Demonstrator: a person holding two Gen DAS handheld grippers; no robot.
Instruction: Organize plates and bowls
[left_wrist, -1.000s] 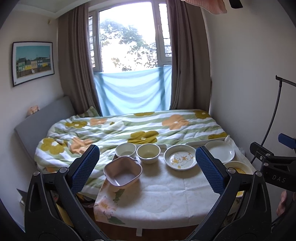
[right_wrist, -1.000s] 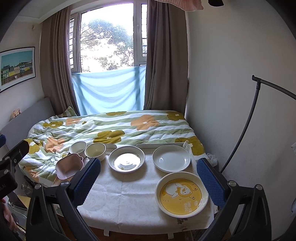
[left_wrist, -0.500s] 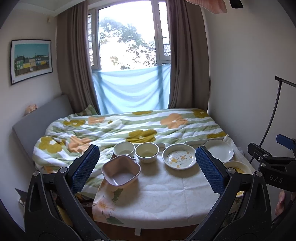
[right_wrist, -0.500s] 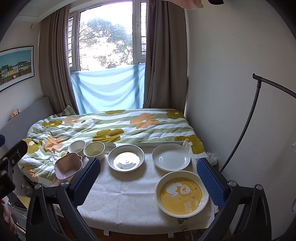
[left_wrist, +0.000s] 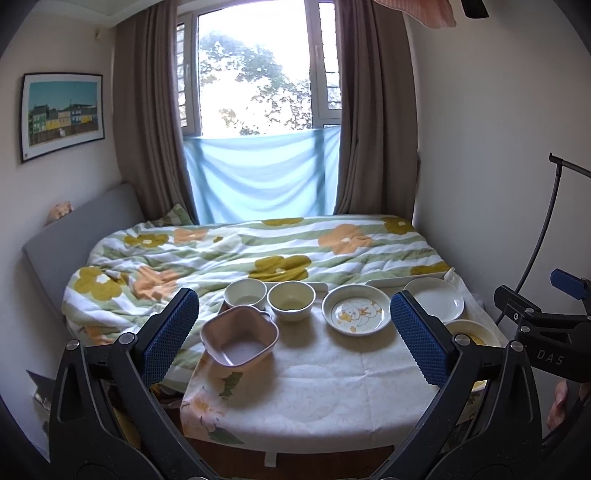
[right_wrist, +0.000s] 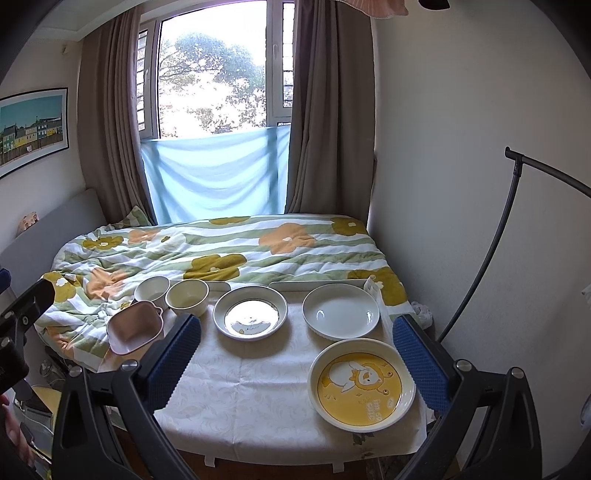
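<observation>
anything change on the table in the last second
Nothing visibly changed on the table: both views only drift slightly. The left gripper and right gripper stay open and empty; the pink bowl and yellow plate sit where they were.

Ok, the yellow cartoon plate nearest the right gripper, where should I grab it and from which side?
Take the yellow plate by its raised cream rim at the near edge, coming in low from the table's front with the open right gripper. It lies flat with nothing stacked on it, and that edge is free; the white plate crowds its far side.
</observation>
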